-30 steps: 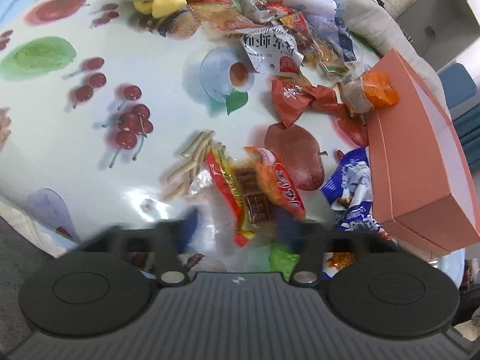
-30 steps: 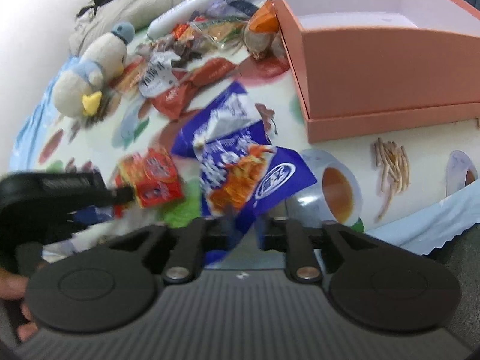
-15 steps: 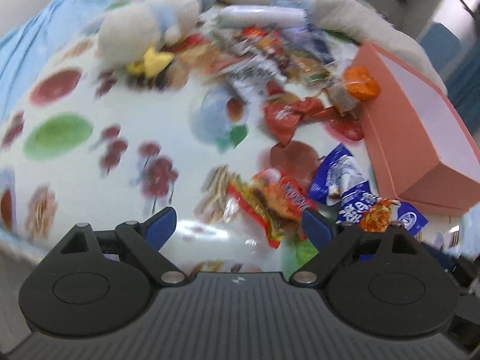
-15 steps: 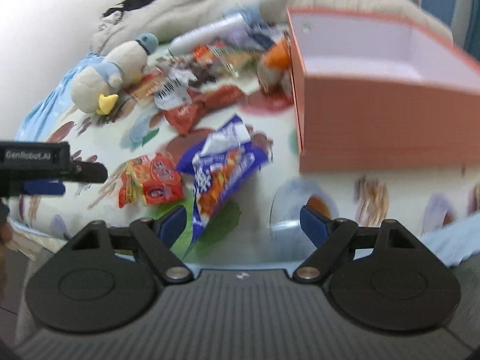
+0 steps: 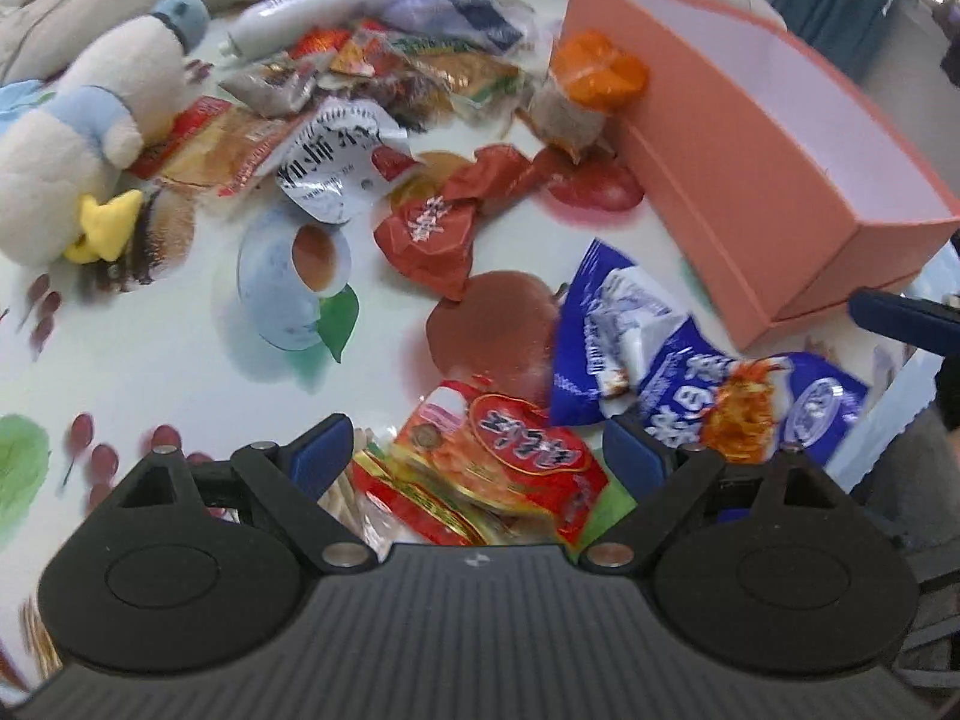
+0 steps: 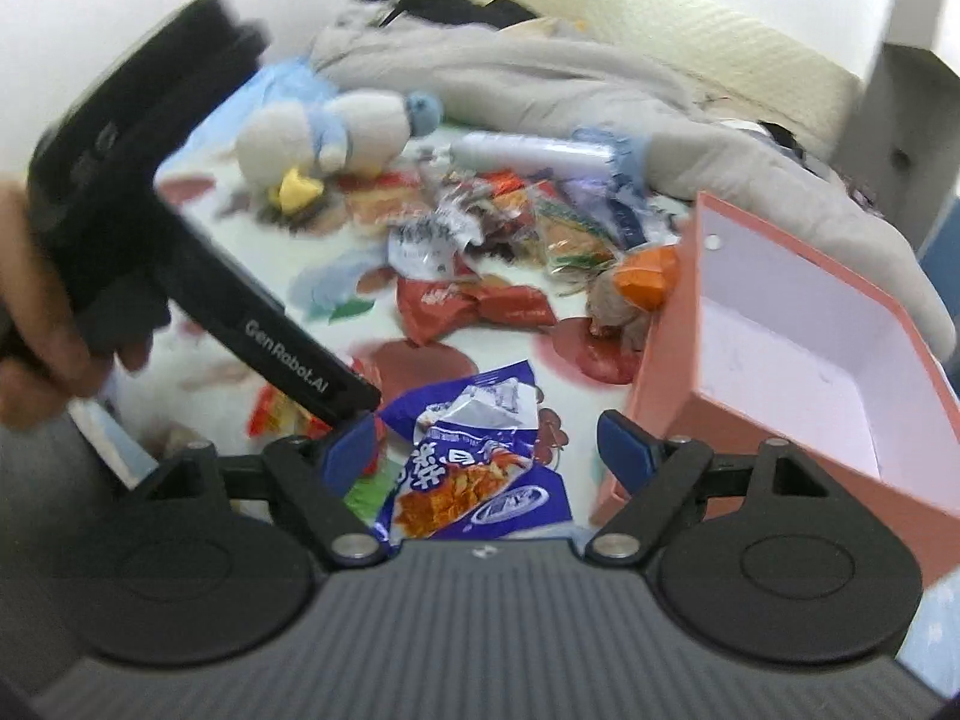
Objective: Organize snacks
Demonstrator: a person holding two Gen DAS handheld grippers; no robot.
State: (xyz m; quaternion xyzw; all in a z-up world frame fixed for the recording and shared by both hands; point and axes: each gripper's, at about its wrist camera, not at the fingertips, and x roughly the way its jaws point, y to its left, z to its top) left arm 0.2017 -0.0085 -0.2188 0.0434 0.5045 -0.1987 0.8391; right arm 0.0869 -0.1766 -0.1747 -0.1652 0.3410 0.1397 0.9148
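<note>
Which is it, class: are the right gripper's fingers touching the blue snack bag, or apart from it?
Apart. The right wrist view shows the right gripper open, fingers clear of the blue snack bag.

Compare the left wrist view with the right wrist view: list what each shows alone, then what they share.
Left wrist only: the red snack packet lying whole between the open left hand-held gripper.

Right wrist only: the person's hand holding that gripper's black body, and the white wall.

Both: the empty orange box, blue chip bag, plush duck and snack pile.
</note>
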